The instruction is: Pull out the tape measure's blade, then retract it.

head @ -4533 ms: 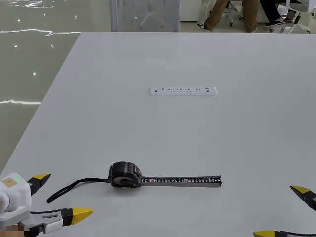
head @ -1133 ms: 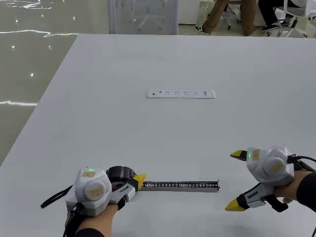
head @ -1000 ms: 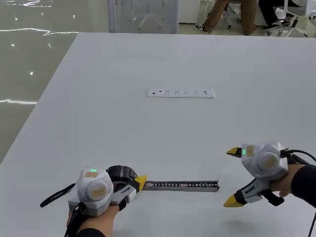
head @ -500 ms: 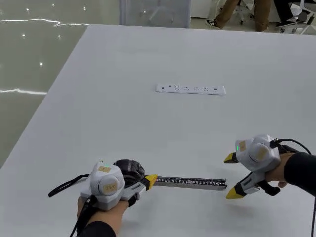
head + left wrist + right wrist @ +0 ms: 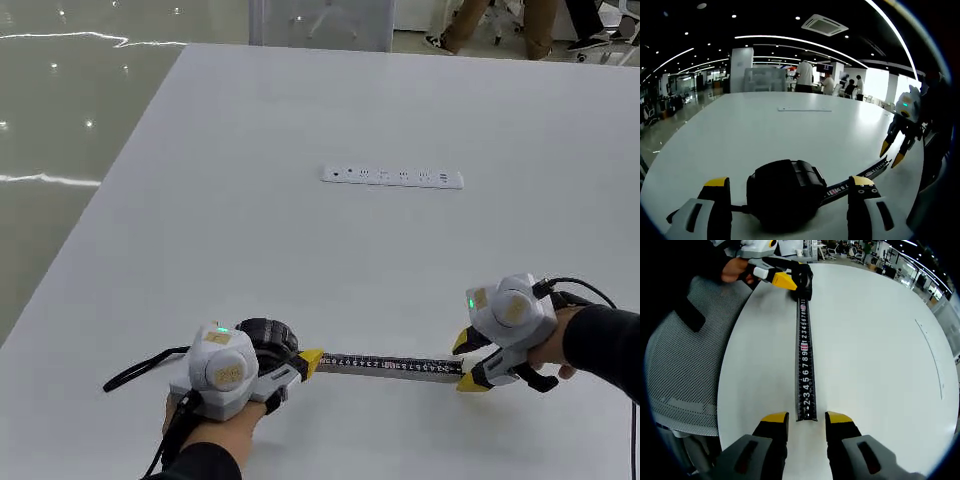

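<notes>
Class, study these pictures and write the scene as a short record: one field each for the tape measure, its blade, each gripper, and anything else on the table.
tape measure: black case lying on the white table, strap trailing off it
blade: pulled out, flat on the table, numbers up
left gripper: open, jaws either side of the case
right gripper: open, jaws either side of the blade's free end, not closed on it
also on table: white power strip, farther back
</notes>
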